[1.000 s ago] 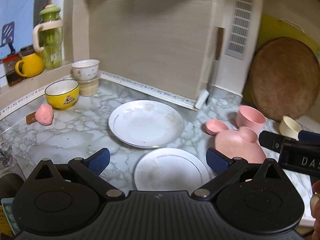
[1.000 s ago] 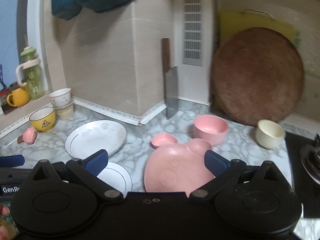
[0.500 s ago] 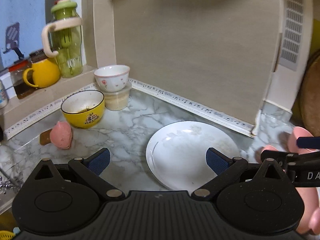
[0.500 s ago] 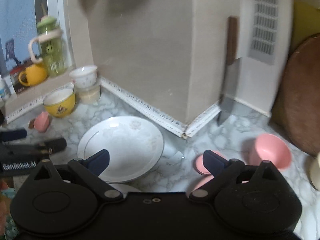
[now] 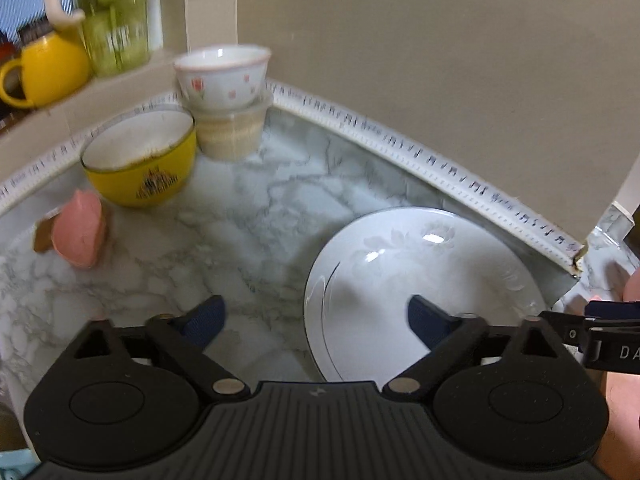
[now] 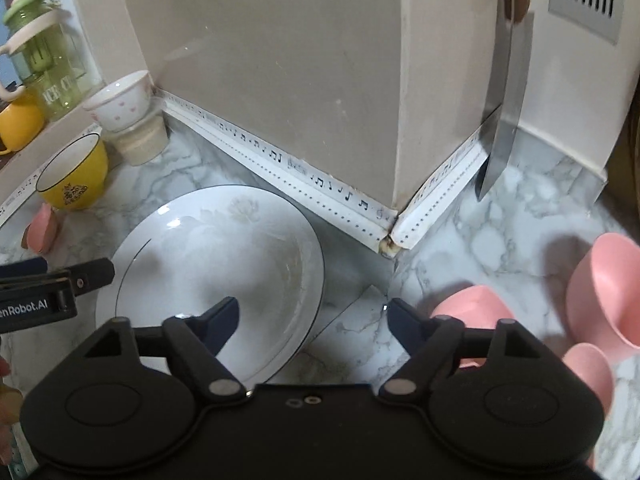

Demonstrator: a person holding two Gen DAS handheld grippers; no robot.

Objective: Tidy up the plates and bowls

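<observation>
A large white plate [image 5: 424, 276] [image 6: 216, 256] with a faint flower print lies on the marble counter [image 5: 256, 220] near the wall corner. My left gripper [image 5: 316, 320] hovers low over the plate's left rim. Its jaws are closing, with the rim between them, and the pads do not press on it. My right gripper [image 6: 314, 312] straddles the plate's right rim the same way, jaws closing, nothing gripped. A yellow bowl [image 5: 140, 160] and a white flowered bowl [image 5: 222, 72] stacked on a beige cup stand at the back left. Pink bowls [image 6: 472, 308] [image 6: 604, 288] sit at the right.
A yellow mug [image 5: 48, 68] and a green bottle [image 5: 116, 20] stand on the window ledge. A pink scoop-like item [image 5: 80, 236] lies left of the yellow bowl. A cleaver [image 6: 504, 100] hangs on the wall at the right. Walls close in behind the plate.
Both grippers have come forward and down towards the large plate. The smaller white plate and most of the pink plate have dropped out of view. Both pairs of jaws stand narrower.
</observation>
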